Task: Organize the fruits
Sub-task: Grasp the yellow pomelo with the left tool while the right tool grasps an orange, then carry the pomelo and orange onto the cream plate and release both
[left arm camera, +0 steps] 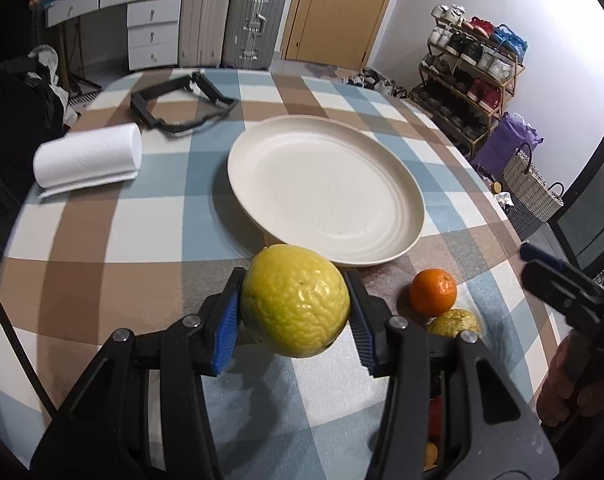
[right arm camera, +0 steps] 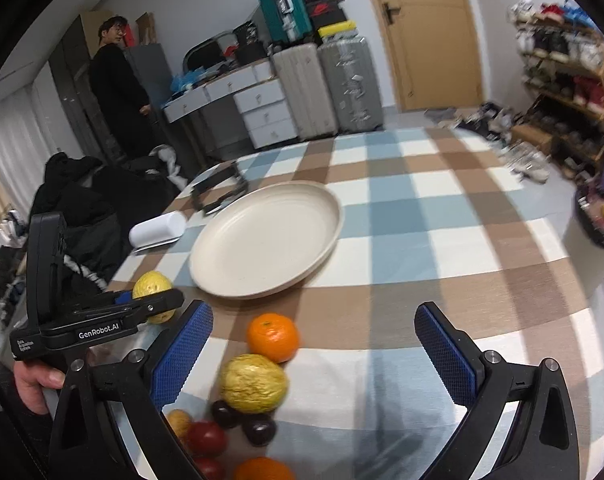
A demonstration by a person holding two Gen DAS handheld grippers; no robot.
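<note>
The left gripper has its blue-padded jaws closed on a large, wrinkled yellow citrus fruit, held clear of the checked blue, brown and white tablecloth just short of the round cream plastic plate, which holds nothing. The right gripper hangs with its jaws spread wide and nothing between them, above the loose fruit near the table edge. There, a small smooth orange mandarin lies nearest the plate, touching a second wrinkled yellow fruit behind it. Two dark plums sit just beside that, near a red tomato-like fruit and another orange fruit. A white paper towel roll lies on its side to the left of the plate.
</note>
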